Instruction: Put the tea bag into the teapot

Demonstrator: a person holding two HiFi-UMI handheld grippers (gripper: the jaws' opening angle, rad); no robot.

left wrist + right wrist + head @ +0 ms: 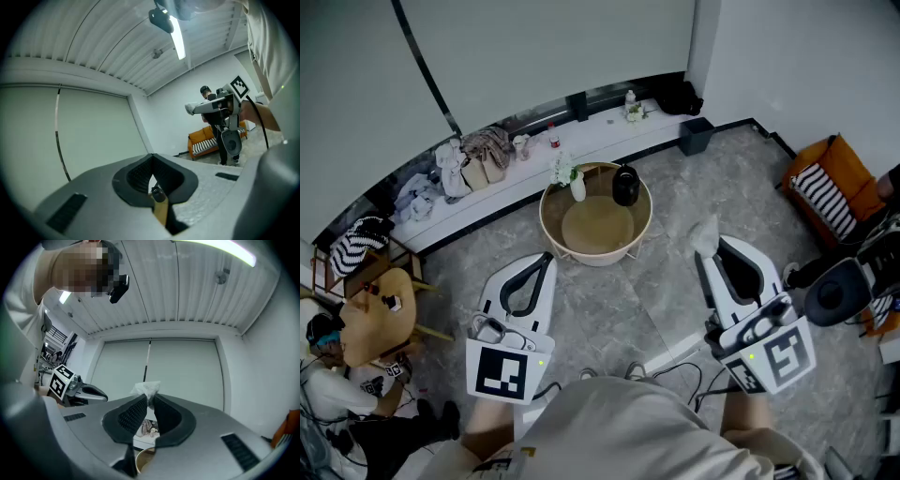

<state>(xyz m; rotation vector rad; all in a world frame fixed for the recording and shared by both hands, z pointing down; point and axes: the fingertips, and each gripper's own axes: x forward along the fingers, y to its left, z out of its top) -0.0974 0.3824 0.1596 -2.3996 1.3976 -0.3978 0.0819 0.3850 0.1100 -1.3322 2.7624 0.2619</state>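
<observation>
the right gripper (150, 399) has its 2 fingers pinched narrow on the tea bag (146, 389), whose crumpled white top pokes out just past the fingertips. the left gripper (151, 157) has its fingers pressed together with nothing between them and is held level beside the right one, doing no work. the teapot (625, 185), small and black, stands ahead of the right fingertips and off toward the left gripper's side, on the far part of a round table (546, 221). a white vase (577, 186) with flowers stands just beside it, on the side nearer the left fingers. bag and pot are well apart, so the step in hand looks like the carry. to do it well, hold the pinch steady, bring the right fingertips forward and across until they sit right over the pot, then tip them down from their near-level pose so the bag leads. whether the pot's mouth is open cannot be told from here; if it is covered, the idle left fingers would have to clear it first. come in from the side away from the vase so the bulky gripper body misses the flowers, and let go only once the bag is inside the rim, since a light bag dropped from high up may land on the table.
</observation>
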